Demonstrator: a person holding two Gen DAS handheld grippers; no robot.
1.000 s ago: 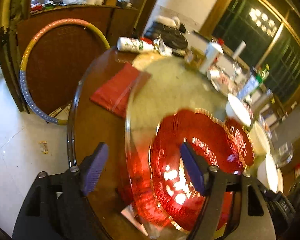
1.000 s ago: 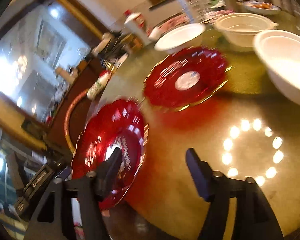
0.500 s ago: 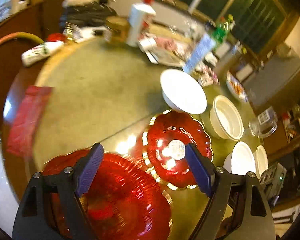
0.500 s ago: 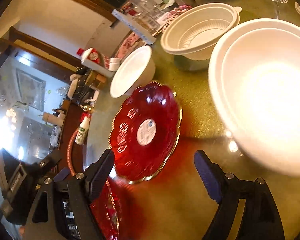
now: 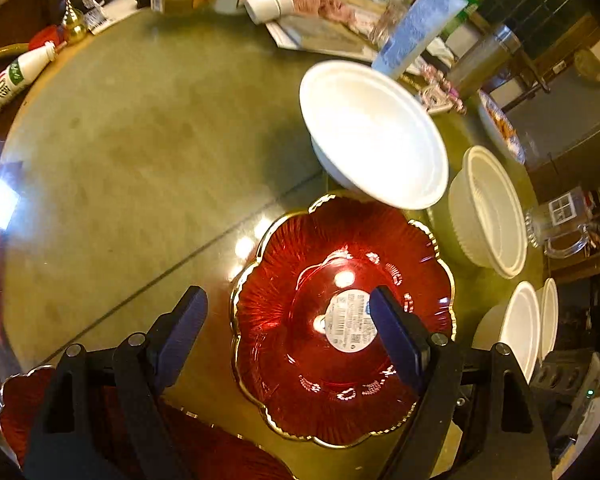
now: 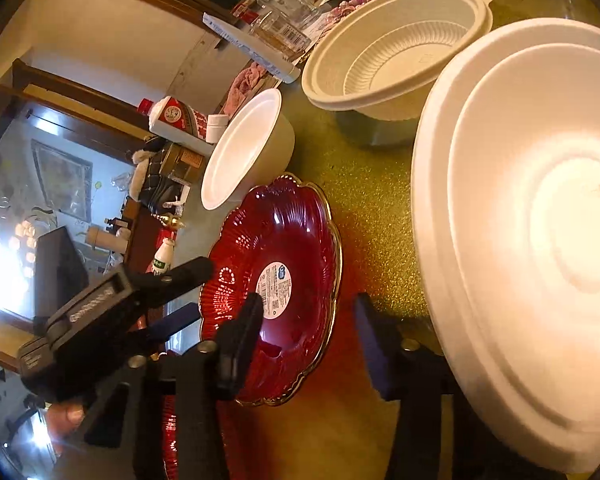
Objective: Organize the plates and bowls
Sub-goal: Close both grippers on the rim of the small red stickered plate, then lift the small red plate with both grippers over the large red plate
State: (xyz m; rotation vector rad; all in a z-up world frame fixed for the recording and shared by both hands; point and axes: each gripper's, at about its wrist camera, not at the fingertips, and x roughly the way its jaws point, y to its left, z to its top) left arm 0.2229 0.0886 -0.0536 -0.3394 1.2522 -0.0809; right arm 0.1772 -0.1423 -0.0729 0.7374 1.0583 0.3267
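Right claw [image 6: 308,336]: jaws have just been closing and are standing about half apart, straddling the near rim of the labelled plate [image 6: 276,292]; one pad is hanging over the plate's well, the other outside the rim over the table [image 6: 376,216]; whether the pads are pressing on the rim yet I cannot tell.
Left claw [image 5: 288,332]: jaws are gaping wide and holding nothing, pointing steeply down at the same labelled plate [image 5: 340,320]; one pad is hovering over its sticker, the other over bare table [image 5: 140,152] beside the rim.
Second plate [image 5: 228,452]: lying nearer than the labelled plate, under the left claw's body, mostly hidden.
Nearer claw: judging by the straddle, the right one is closer to a grip; the rim is running across its jaws, so a pinch looks ready.
Plate shape: round and scalloped, no long axis; lying flat, so only the rim is offering a hold.
Stacked bowls [image 6: 540,240]: sitting just beside the labelled plate, close by the right claw's outer finger.
Plain bowl [image 5: 372,132]: resting just beyond the labelled plate, its rim overhanging the far edge.
Ribbed bowl [image 5: 488,212]: standing beyond the plate too, well apart from both claws.
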